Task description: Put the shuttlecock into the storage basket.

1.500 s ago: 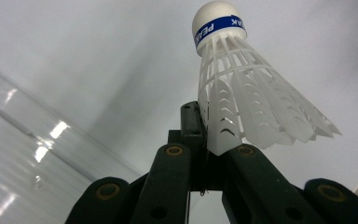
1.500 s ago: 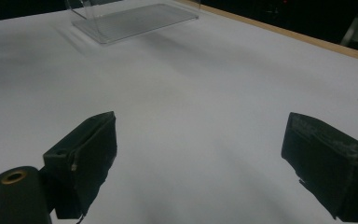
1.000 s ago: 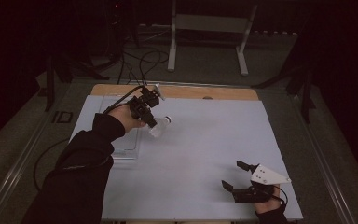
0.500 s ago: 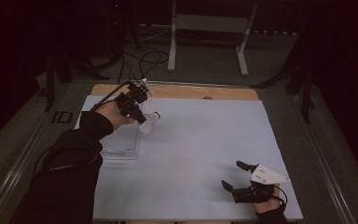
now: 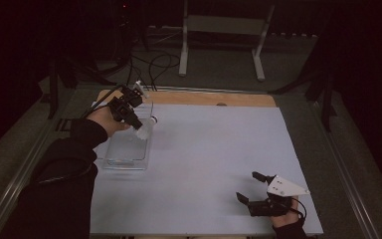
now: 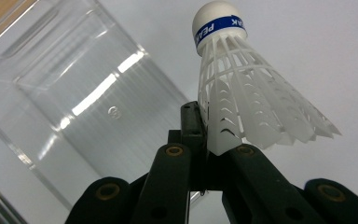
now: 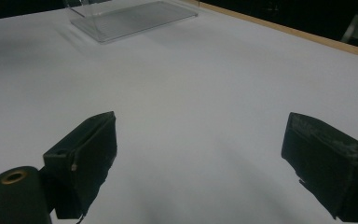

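Observation:
A white shuttlecock (image 6: pixel 242 93) with a blue band under its cork hangs in the air, pinched by the skirt's edge in my left gripper (image 6: pixel 207 140), which is shut on it. In the high view that gripper (image 5: pixel 135 124) and the shuttlecock (image 5: pixel 145 127) hover over the right wall of a clear plastic box (image 5: pixel 114 160) at the table's left. The clear box (image 6: pixel 51 116) lies just below and to the left in the left gripper view. My right gripper (image 5: pixel 247 186) rests low at the front right, jaws wide open over bare white sheet, as its own view shows (image 7: pixel 205 158).
A white sheet (image 5: pixel 214 149) covers the table, with a wooden strip (image 5: pixel 204 98) along the far edge. Behind the table stand a metal frame (image 5: pixel 224 30) and loose cables (image 5: pixel 154 62) on the floor. The clear box (image 7: pixel 130 16) lies far off in the right gripper view.
My left hand has carried the shuttlecock leftward and a little farther back, from over the sheet to over the box's right wall. The right gripper has stayed put.

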Available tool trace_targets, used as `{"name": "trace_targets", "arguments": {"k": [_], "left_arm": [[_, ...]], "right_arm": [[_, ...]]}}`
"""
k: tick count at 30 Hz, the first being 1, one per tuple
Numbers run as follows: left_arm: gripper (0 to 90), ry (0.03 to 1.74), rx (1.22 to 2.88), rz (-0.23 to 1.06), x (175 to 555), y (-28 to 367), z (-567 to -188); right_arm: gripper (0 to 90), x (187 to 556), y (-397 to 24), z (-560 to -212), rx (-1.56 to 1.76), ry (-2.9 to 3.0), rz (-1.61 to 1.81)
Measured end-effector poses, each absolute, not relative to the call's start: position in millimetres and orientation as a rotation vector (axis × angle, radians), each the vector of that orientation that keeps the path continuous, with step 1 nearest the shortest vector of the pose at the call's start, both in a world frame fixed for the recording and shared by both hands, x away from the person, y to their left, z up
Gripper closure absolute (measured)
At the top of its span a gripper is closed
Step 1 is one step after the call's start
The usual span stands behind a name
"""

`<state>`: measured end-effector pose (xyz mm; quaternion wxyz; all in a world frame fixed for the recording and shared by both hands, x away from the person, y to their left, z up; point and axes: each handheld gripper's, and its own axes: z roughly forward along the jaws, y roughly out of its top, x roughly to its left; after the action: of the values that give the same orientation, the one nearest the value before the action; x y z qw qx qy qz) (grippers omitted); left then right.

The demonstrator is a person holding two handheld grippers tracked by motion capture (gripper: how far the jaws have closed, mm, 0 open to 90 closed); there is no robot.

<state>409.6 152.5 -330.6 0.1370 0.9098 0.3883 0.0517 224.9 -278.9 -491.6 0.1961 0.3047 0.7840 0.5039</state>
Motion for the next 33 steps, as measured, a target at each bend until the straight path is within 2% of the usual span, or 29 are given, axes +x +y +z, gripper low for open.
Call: {"name": "trace_targets", "arguments": {"k": [12,24,33], "left_arm": [[90.0,1.237,2.567,0.171,414.0,179.8,-330.7],[90.0,1.281,2.52,0.199,418.6,183.1,-337.2],[90.0,1.311,2.488,0.197,423.7,183.0,-356.3]], "right_arm": [[10.4,225.2,-278.6,-491.6,0.855,2.199,1.409],[10.4,224.8,-278.3,-491.4,0.848,2.202,1.406],[10.4,224.8,-278.0,-491.4,0.843,2.205,1.404]]}}
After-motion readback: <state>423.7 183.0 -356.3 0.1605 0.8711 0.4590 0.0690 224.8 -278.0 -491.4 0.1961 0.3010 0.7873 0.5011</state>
